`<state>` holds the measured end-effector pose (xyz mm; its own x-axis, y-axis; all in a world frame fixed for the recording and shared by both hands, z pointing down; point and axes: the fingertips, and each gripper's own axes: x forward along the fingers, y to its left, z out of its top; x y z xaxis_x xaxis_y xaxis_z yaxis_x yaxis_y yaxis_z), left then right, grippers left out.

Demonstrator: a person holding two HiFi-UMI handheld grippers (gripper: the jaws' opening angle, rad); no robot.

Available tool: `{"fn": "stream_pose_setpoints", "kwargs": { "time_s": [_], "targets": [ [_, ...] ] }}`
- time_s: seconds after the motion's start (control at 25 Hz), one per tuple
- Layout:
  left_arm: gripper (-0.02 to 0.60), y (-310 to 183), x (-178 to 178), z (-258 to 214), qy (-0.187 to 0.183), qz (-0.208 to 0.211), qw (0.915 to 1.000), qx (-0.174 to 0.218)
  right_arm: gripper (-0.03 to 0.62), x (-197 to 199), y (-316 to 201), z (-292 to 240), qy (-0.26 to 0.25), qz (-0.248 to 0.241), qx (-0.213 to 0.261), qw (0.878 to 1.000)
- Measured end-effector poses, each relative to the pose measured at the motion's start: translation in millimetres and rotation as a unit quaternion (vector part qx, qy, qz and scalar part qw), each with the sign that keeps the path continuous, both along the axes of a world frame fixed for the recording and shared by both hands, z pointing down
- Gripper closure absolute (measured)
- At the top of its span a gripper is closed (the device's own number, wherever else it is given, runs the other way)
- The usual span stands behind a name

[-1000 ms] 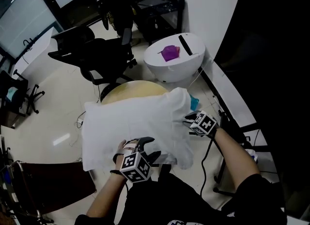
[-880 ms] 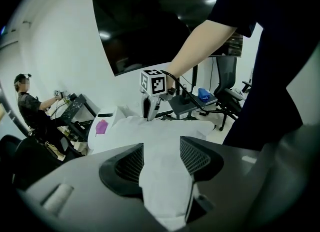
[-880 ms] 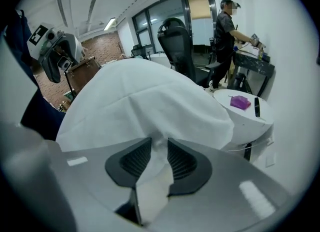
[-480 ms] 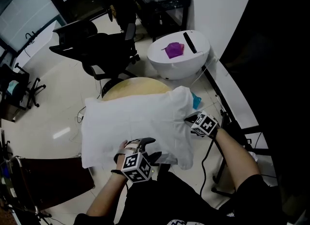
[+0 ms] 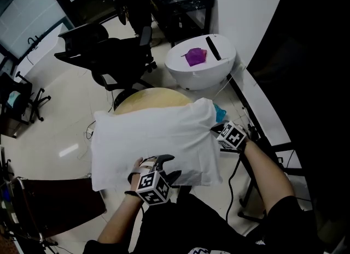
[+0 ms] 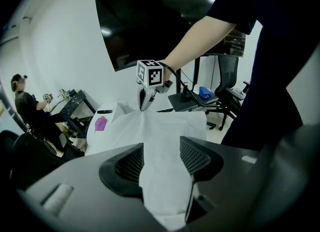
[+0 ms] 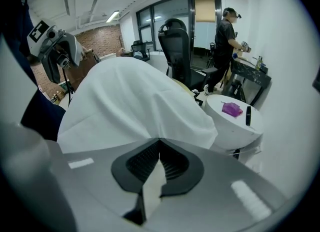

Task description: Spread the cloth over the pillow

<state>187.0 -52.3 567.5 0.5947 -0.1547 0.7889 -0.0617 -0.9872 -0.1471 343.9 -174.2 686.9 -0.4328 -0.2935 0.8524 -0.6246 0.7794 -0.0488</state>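
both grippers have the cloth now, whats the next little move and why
Probably ease the two grippers apart and slightly toward the person, then lower them. The left gripper and right gripper each pinch an edge of the cloth. It already drapes over the pillow hidden beneath it on the round table, but it gathers into folds at both grips.

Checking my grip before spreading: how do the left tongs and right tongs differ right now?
Left tongs stand wide around a thick bunch of cloth; right tongs pinch a thin fold, tips together. Left holds the near edge, right the right-hand side. Both grip the same white cloth.
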Motion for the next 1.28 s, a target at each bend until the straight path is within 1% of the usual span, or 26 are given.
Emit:
{"fn": "stream_pose_setpoints", "kwargs": {
  "time_s": [0.16,0.28,0.48,0.6,0.68,0.72,0.8,0.92,0.96,1.0,1.04,1.08,1.16,1.28],
  "targets": [
    [0.365,-2.2,-3.5,0.3,-0.001,-0.007,1.0000,-0.001,0.583,-4.6,0.5,14.9,0.009,-0.003,-0.008,1.000],
    [0.364,-4.6,-8.9,-2.3,0.006,-0.021,0.9998,-0.002,0.583,-8.4,1.7,17.0,0.002,0.011,-0.014,1.000],
    [0.364,-3.4,-19.5,-6.3,0.024,-0.034,0.9989,-0.020,0.579,-0.6,8.0,3.4,-0.021,0.044,-0.009,0.999],
    [0.364,-3.9,-29.1,-9.0,0.038,-0.050,0.9975,-0.032,0.566,8.0,16.8,-9.0,-0.026,0.056,0.005,0.998],
    [0.365,-2.6,-37.9,-11.1,0.038,-0.056,0.9971,-0.035,0.552,14.6,21.7,-20.8,-0.029,0.073,0.017,0.997],
    [0.374,-1.4,-42.8,-13.5,0.037,-0.057,0.9971,-0.033,0.548,16.1,23.8,-28.9,-0.035,0.085,0.024,0.995],
    [0.427,0.4,-53.8,-20.5,0.040,-0.060,0.9970,-0.026,0.548,13.1,27.5,-49.4,-0.050,0.107,0.043,0.992],
    [0.457,4.9,-72.9,-27.8,0.042,-0.063,0.9970,-0.018,0.551,-4.4,33.4,-84.6,-0.065,0.126,0.082,0.986],
    [0.478,6.4,-79.7,-30.1,0.042,-0.065,0.9969,-0.014,0.556,-13.0,36.0,-96.6,-0.072,0.132,0.095,0.984],
    [0.501,7.1,-86.3,-33.4,0.045,-0.069,0.9966,-0.011,0.569,-22.6,38.8,-108.4,-0.079,0.139,0.108,0.981],
    [0.544,7.4,-92.6,-37.8,0.052,-0.075,0.9958,-0.009,0.585,-32.7,41.9,-119.6,-0.087,0.147,0.119,0.978],
    [0.580,8.1,-98.5,-42.7,0.060,-0.081,0.9948,-0.009,0.586,-43.5,45.9,-130.0,-0.095,0.153,0.129,0.975],
    [0.581,13.4,-110.3,-51.3,0.072,-0.087,0.9935,-0.011,0.586,-67.8,56.4,-148.3,-0.107,0.158,0.143,0.971],
    [0.581,29.8,-131.1,-59.1,0.074,-0.078,0.9941,-0.013,0.586,-109.5,77.0,-172.5,-0.126,0.158,0.159,0.966]
  ]
}}
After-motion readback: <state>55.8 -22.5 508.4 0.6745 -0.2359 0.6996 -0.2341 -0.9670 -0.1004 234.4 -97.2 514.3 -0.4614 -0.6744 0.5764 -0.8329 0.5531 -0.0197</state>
